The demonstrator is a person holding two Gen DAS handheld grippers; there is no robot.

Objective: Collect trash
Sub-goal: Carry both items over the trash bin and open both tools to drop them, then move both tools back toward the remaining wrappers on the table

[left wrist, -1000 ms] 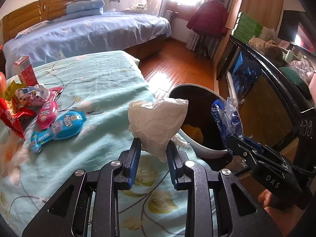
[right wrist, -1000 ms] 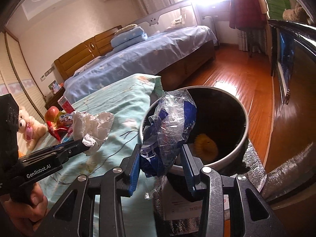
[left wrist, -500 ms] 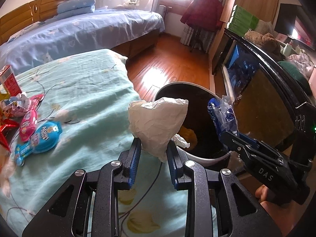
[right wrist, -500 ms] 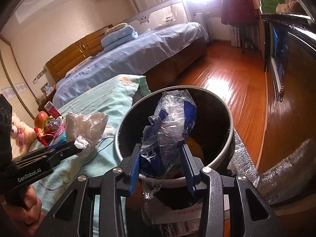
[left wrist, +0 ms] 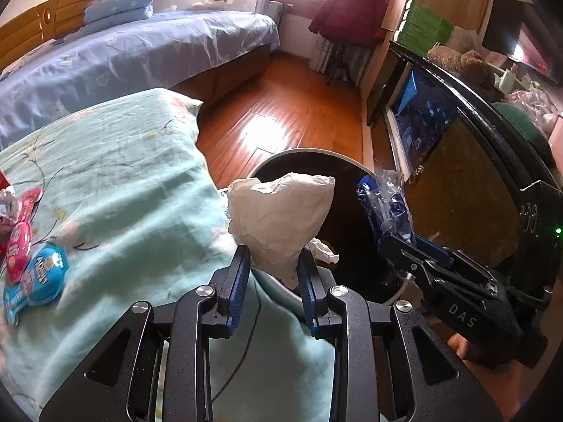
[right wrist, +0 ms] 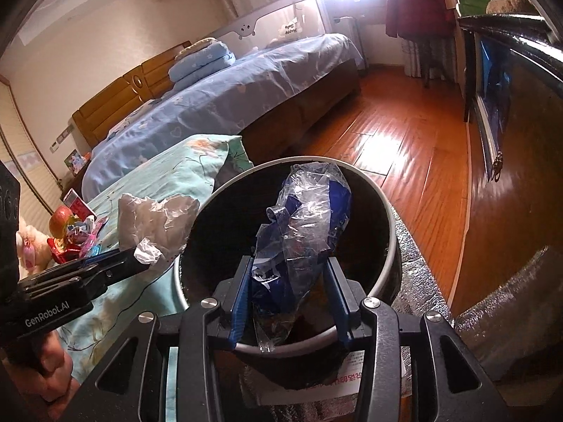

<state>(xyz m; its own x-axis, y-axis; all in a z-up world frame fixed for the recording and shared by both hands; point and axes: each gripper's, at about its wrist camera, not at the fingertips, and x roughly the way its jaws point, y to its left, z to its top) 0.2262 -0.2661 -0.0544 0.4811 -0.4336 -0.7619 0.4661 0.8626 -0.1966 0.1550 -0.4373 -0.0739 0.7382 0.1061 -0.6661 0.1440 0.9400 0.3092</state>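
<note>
- Crumpled white paper wad (left wrist: 281, 218): creased, bag-shaped, narrow end down. Left gripper (left wrist: 274, 277) is clamped on that narrow end. The wad sits over the near rim of the trash bin (left wrist: 355, 167), at the edge of the bed.
- Clear plastic wrapper with blue print (right wrist: 302, 225): scrunched and glossy, standing upright between the blue pads of the right gripper (right wrist: 290, 295), directly over the open bin. The jaws have just been opening a little. The left pad touches the wrapper; on the right side I cannot tell whether the pad still presses on it.
- One trash bin, round, with a pale rim and a dark inside. It stands on the wood floor (left wrist: 281, 112) between the bed and a dark cabinet (left wrist: 468, 176). A scrap of white paper (left wrist: 323, 251) shows just behind the left gripper's right pad, inside the bin.
- Two pieces of trash are held in all, one per gripper. Each gripper also shows in the other camera's view, with a bare hand on its handle.
- On the teal floral bedspread (left wrist: 123, 183), well apart from the bin: one blue snack packet (left wrist: 38, 277), one pink packet (left wrist: 19, 242), and a red box (right wrist: 78, 206) standing by more wrappers that are too bunched to count.
- Second bed with a blue cover (left wrist: 140, 56) behind, with folded blue bedding (left wrist: 119, 5) at its head.
</note>
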